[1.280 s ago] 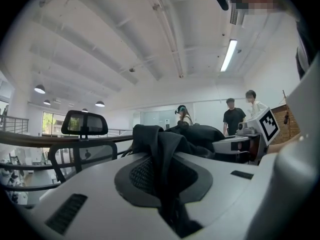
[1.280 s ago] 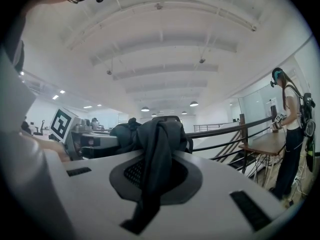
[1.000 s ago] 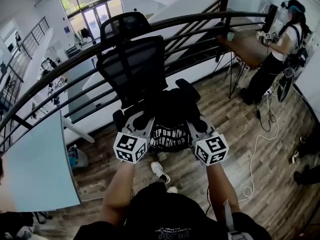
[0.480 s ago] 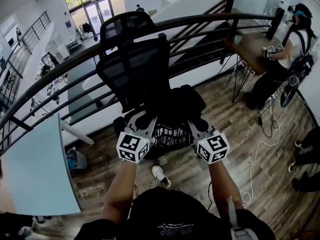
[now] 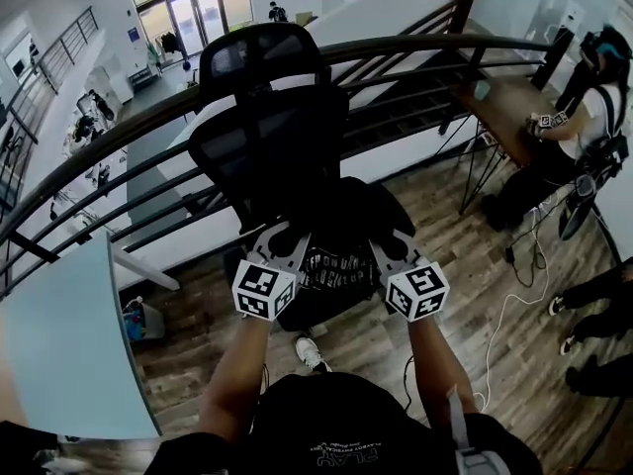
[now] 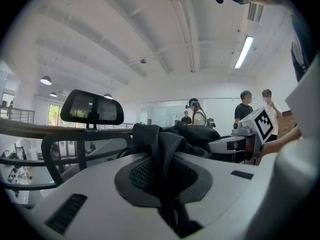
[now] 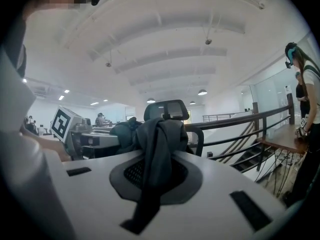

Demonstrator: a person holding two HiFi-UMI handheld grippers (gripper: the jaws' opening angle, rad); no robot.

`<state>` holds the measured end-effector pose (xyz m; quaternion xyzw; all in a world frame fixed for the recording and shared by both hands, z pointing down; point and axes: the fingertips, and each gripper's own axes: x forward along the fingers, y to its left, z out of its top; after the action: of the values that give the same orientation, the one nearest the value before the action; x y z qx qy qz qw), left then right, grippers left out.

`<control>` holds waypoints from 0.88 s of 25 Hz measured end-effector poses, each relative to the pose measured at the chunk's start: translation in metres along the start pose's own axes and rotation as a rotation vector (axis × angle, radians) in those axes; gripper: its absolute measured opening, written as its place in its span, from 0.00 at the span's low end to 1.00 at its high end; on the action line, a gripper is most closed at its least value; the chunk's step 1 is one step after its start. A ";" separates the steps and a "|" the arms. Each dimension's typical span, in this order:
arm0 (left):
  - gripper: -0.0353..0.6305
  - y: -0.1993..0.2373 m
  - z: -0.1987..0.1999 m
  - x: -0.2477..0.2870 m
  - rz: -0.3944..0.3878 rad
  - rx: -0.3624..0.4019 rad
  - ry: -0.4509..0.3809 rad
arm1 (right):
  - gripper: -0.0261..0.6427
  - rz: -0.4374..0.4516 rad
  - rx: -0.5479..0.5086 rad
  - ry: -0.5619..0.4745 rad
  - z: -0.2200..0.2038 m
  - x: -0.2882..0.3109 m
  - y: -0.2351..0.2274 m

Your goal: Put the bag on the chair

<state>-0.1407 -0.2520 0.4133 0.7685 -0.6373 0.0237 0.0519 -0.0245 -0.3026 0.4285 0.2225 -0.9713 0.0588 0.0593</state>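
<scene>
Black cloth is pinched in both tools: the left tool (image 6: 165, 186) has its jaws pressed on a dark fold of the bag (image 5: 341, 231) that rises from between them, and the right tool (image 7: 154, 184) clamps a grey-black band of the same bag in the same way. Both point about level, side by side, with their marker cubes toward the person holding them and the bag slung between the two. White lettering shows on the bag's front face. It hangs over the seat of a black office chair (image 5: 265, 137), just in front of the mesh backrest; whether its underside touches the seat I cannot tell. The chair's headrest (image 5: 259, 52) stands above the backrest, and a dark curved railing (image 5: 109, 151) runs behind it. A wood-plank floor (image 5: 435, 206) lies underneath, with a white cable (image 5: 499, 320) trailing across it to the right. Further right, another person (image 5: 584, 117) stands at a brown surface (image 5: 499, 97).
</scene>
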 end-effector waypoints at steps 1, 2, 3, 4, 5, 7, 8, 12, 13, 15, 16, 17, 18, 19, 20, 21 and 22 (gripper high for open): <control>0.13 0.006 -0.001 0.005 0.002 -0.009 0.002 | 0.08 0.003 0.003 0.009 0.000 0.007 -0.003; 0.13 0.011 -0.002 0.008 0.002 -0.015 0.004 | 0.08 0.006 0.004 0.017 -0.001 0.015 -0.006; 0.13 0.016 -0.002 0.011 0.002 -0.018 0.005 | 0.08 0.008 0.006 0.022 -0.001 0.021 -0.008; 0.13 0.020 -0.002 0.013 0.002 -0.020 0.005 | 0.08 0.009 0.008 0.024 -0.001 0.027 -0.010; 0.13 0.024 -0.001 0.015 0.003 -0.023 0.005 | 0.08 0.011 0.008 0.025 0.000 0.033 -0.012; 0.13 0.034 0.000 0.017 0.013 -0.030 0.003 | 0.08 0.018 0.005 0.021 0.003 0.045 -0.013; 0.13 0.039 0.001 0.017 0.020 -0.032 0.003 | 0.08 0.023 0.003 0.020 0.004 0.051 -0.013; 0.13 0.057 -0.002 0.022 0.046 -0.039 0.013 | 0.08 0.048 0.003 0.029 0.003 0.075 -0.015; 0.13 0.060 -0.003 0.023 0.052 -0.040 0.015 | 0.08 0.057 0.003 0.032 0.003 0.080 -0.016; 0.13 0.068 -0.005 0.026 0.071 -0.046 0.019 | 0.08 0.080 0.009 0.037 0.003 0.092 -0.019; 0.13 0.072 -0.006 0.028 0.085 -0.051 0.021 | 0.08 0.092 0.013 0.040 0.003 0.098 -0.020; 0.13 0.076 -0.008 0.029 0.100 -0.057 0.025 | 0.08 0.105 0.019 0.042 0.002 0.104 -0.021; 0.13 0.081 -0.012 0.032 0.116 -0.063 0.029 | 0.08 0.118 0.024 0.046 -0.001 0.111 -0.022; 0.13 0.084 -0.016 0.034 0.132 -0.070 0.035 | 0.08 0.131 0.029 0.052 -0.005 0.116 -0.024; 0.13 0.087 -0.020 0.036 0.146 -0.076 0.041 | 0.08 0.145 0.033 0.060 -0.009 0.120 -0.025; 0.13 0.089 -0.025 0.037 0.159 -0.083 0.047 | 0.08 0.159 0.036 0.069 -0.014 0.124 -0.026; 0.13 0.092 -0.029 0.039 0.170 -0.089 0.051 | 0.08 0.172 0.037 0.079 -0.018 0.129 -0.028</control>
<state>-0.2227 -0.3037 0.4508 0.7079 -0.6989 0.0195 0.0999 -0.1260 -0.3797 0.4672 0.1367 -0.9825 0.0905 0.0879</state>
